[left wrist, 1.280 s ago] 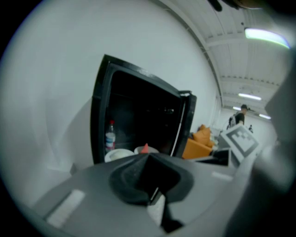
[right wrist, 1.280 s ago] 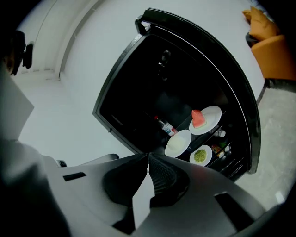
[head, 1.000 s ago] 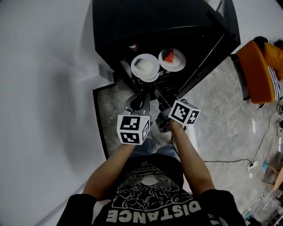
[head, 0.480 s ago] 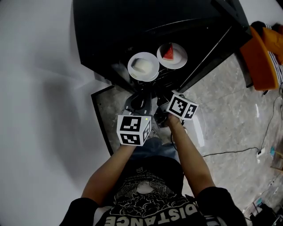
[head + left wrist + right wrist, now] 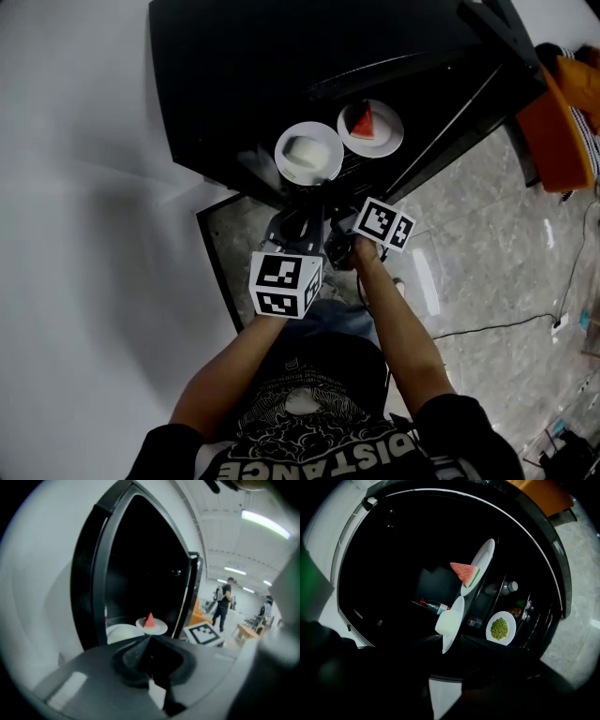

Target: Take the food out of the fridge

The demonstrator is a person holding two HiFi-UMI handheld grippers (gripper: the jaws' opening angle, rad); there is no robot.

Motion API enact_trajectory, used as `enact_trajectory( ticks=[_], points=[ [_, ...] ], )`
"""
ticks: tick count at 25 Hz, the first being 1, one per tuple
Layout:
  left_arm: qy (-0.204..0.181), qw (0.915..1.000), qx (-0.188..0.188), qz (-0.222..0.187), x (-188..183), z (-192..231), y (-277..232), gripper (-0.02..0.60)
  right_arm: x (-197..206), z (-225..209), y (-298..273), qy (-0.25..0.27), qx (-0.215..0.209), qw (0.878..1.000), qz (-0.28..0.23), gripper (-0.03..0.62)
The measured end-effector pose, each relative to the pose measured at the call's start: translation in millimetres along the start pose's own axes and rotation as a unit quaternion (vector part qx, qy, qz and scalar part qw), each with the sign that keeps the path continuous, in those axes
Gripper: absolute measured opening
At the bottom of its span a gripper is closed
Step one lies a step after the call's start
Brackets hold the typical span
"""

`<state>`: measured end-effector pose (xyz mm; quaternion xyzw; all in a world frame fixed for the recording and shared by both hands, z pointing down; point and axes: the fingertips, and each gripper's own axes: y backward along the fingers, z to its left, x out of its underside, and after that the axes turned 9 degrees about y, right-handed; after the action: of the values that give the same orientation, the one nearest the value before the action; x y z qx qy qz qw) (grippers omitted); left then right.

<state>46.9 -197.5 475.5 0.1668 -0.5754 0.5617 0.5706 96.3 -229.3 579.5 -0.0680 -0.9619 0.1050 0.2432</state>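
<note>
The black fridge [image 5: 281, 66] stands open. On its shelf sit a white plate with a pale block of food [image 5: 309, 153] and a plate with a watermelon wedge [image 5: 370, 127]. In the right gripper view the picture is rolled, so both plates stand on edge: the pale block [image 5: 449, 622] and the watermelon [image 5: 465, 573]. My right gripper [image 5: 451, 641] is open; its jaws have just been opening, and the rim of the pale block's plate shows in the gap, with no pad pressing on it. My left gripper [image 5: 150, 639] is shut and empty, short of the shelf, with the watermelon plate [image 5: 151, 624] beyond it.
A plate of green peas [image 5: 500, 628] sits on a lower shelf. A red-capped bottle [image 5: 433, 605] lies deeper inside and more bottles [image 5: 508, 588] stand nearby. The fridge door [image 5: 450, 122] hangs open at the right. An orange seat [image 5: 562, 112] and a floor cable [image 5: 497, 323] lie beyond. People stand far off [image 5: 224, 603].
Both grippers have sunk and drawn nearer to the fridge shelf, the right one further. The right gripper's marker cube has rolled over.
</note>
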Motion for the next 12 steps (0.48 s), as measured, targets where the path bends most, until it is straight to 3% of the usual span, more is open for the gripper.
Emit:
enact_trajectory(
  ticks=[12],
  points=[
    [0.0,0.9999,0.005,0.009,1.9,12.5,-4.8,0.002,-4.6,-1.5,-21.3,-0.127,-0.035,0.991,-0.006,0.089]
  ],
)
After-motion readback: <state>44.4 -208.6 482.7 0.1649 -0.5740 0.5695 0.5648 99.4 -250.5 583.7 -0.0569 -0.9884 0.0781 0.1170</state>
